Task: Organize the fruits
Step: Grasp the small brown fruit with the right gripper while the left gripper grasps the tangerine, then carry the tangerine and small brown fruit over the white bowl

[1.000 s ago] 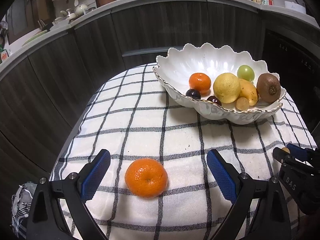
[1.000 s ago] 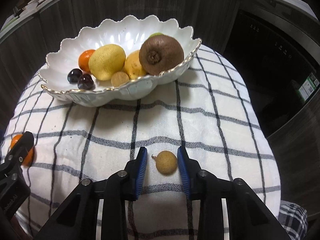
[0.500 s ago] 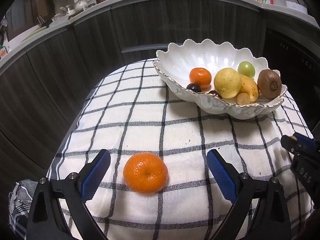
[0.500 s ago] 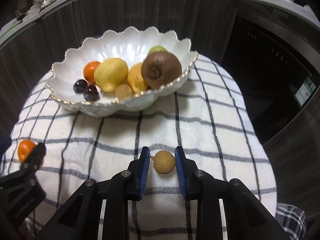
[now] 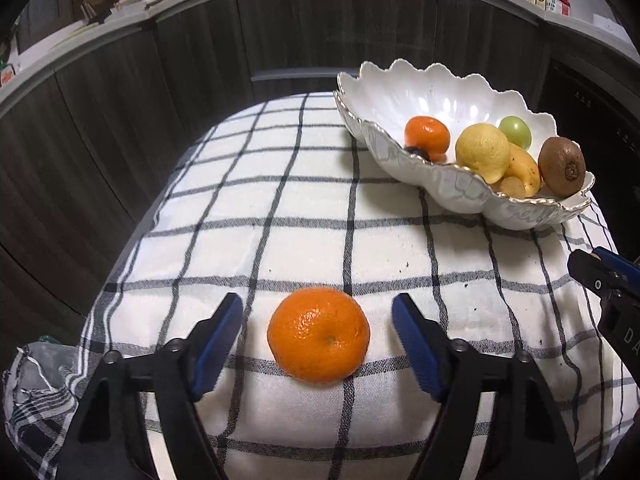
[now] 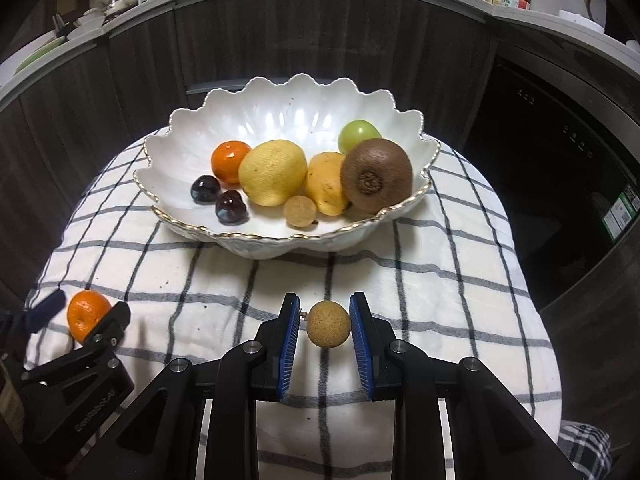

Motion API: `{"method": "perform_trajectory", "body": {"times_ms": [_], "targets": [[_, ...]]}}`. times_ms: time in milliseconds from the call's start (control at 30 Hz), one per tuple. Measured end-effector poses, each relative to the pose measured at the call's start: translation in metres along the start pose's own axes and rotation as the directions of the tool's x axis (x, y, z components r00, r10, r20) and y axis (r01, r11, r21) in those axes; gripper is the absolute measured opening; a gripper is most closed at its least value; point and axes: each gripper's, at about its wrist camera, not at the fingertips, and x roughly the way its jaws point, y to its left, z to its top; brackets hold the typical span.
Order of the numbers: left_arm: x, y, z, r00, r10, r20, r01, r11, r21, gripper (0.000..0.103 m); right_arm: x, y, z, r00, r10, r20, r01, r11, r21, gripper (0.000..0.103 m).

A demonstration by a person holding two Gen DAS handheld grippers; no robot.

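While left tongs (image 5: 318, 344) gape around mandarin (image 5: 319, 335), right tongs (image 6: 325, 330) pinch longan (image 6: 328, 324).

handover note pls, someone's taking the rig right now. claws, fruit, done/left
Left claw: open, straddling the loose mandarin on the checked cloth, not touching it.
Right claw: shut on the longan, which looks lifted off the cloth.
Bowl at the far side already holds a mandarin, lemon, mango, kiwi, green fruit, two dark cherries and another longan.
Left to do: drop the held longan in the bowl, then close on the loose mandarin and carry it over.
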Motion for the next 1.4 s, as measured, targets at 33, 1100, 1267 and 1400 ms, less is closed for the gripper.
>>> {"method": "perform_trajectory", "body": {"times_ms": [33, 1100, 1267, 1400], "targets": [[0.001, 0.0, -0.001, 1.0, -0.001, -0.003, 0.001, 1.0, -0.001, 0.072, 0.0, 0.001, 0.0, 1.0, 0.001, -0.001, -0.001, 1.0, -0.001, 0.027], [-0.033, -0.017, 0.065, 0.985, -0.109, 0.133, 0.099, 0.992, 0.075, 0.047, -0.029, -0.011, 0.053, 0.992, 0.051, 0.113, -0.049, 0.999, -0.019, 0.027], [-0.034, -0.025, 0.097, 0.974, -0.139, 0.178, 0.117, 0.985, 0.128, 0.047, -0.029, -0.011, 0.072, 0.989, 0.054, 0.138, -0.051, 0.998, -0.024, 0.027], [-0.026, -0.031, 0.124, 0.969, -0.178, 0.172, 0.152, 0.976, 0.157, 0.047, -0.024, -0.01, 0.095, 0.986, 0.062, 0.153, -0.057, 0.998, -0.039, 0.027]]}}
